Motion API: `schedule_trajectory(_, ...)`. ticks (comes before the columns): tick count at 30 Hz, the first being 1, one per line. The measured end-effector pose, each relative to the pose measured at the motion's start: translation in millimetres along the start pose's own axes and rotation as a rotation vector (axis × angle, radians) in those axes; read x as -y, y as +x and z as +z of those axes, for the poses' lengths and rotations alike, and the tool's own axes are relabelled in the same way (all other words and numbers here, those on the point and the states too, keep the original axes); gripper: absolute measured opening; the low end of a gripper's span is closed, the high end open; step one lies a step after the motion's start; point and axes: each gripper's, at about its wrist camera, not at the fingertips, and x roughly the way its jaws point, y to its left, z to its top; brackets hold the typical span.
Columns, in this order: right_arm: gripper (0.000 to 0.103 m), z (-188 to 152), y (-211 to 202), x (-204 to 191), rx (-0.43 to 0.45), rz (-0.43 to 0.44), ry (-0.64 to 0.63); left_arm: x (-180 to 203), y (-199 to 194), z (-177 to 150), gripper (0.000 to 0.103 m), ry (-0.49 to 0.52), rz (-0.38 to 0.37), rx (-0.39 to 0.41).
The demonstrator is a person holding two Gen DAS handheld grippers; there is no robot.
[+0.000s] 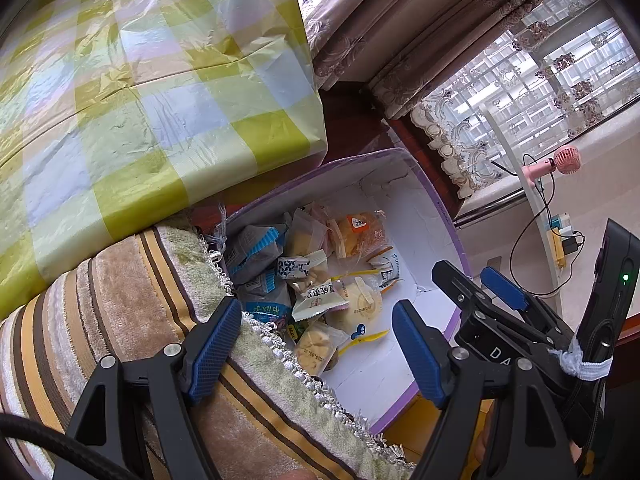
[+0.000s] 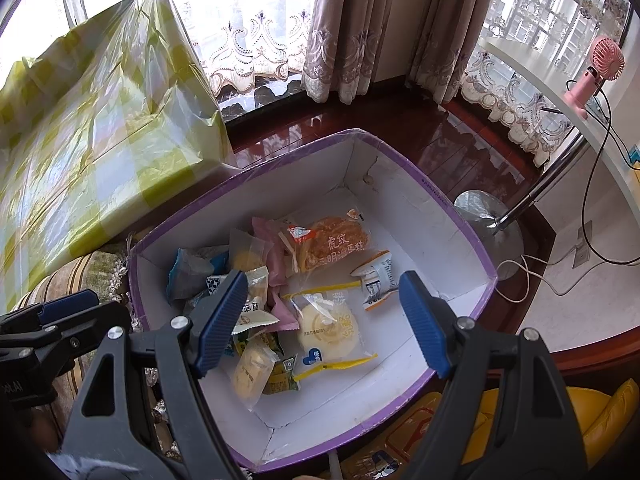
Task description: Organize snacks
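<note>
Left tongs (image 1: 316, 344) and right tongs (image 2: 322, 320) hover apart and empty over the purple-rimmed white cardboard box (image 2: 424, 216), apparently because wrapped snack packets (image 2: 328, 332) are already collected inside.

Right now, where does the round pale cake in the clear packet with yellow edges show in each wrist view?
Left wrist view: the round pale cake lies just below centre, in the purple-rimmed box, between the two blue fingers.
Right wrist view: the same cake lies below centre on the box floor, between that view's fingers.
Shared landmark: the pink fan on the white ledge, far right in both.
</note>
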Motion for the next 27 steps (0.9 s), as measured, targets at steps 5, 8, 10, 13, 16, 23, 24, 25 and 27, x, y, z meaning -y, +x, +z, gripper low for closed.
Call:
schedule_trajectory(5, 0.080, 0.2, 0.1, 0.4, 0.000, 0.000, 0.000, 0.0, 0.0, 0.0, 0.078, 0.000, 0.000, 0.000)
schedule_trajectory(8, 0.080, -0.1, 0.1, 0.5, -0.001, -0.001, 0.002, 0.1, 0.0, 0.0, 0.078, 0.000, 0.000, 0.000)
schedule_trajectory(10, 0.080, -0.3, -0.1, 0.8, -0.001, -0.001, 0.001, 0.0, 0.1, 0.0, 0.078, 0.000, 0.000, 0.000)
schedule_trajectory(13, 0.080, -0.4, 0.0, 1.0, -0.002, 0.001, 0.002, 0.1, 0.2, 0.0, 0.078, 0.000, 0.000, 0.000)
schedule_trajectory(16, 0.080, -0.5, 0.1, 1.1, -0.003, 0.000, 0.002, 0.1, 0.2, 0.0, 0.079, 0.000, 0.000, 0.000)
schedule_trajectory(23, 0.080, -2.2, 0.3, 1.6, -0.006, -0.002, 0.006, 0.7, 2.0, -0.5, 0.080, 0.006, 0.002, -0.002)
schedule_trajectory(24, 0.080, -2.8, 0.1, 2.0, -0.007, -0.002, 0.008, 0.9, 2.5, -0.6, 0.080, 0.010, 0.002, -0.003)
schedule_trajectory(25, 0.080, -3.1, 0.1, 2.3, -0.008, -0.003, 0.010, 1.3, 2.7, -1.0, 0.082, 0.015, 0.000, -0.002)
schedule_trajectory(27, 0.080, -3.5, 0.0, 3.2, -0.008, -0.002, 0.014, 4.3, 3.4, -2.0, 0.085, 0.038, -0.004, 0.001)
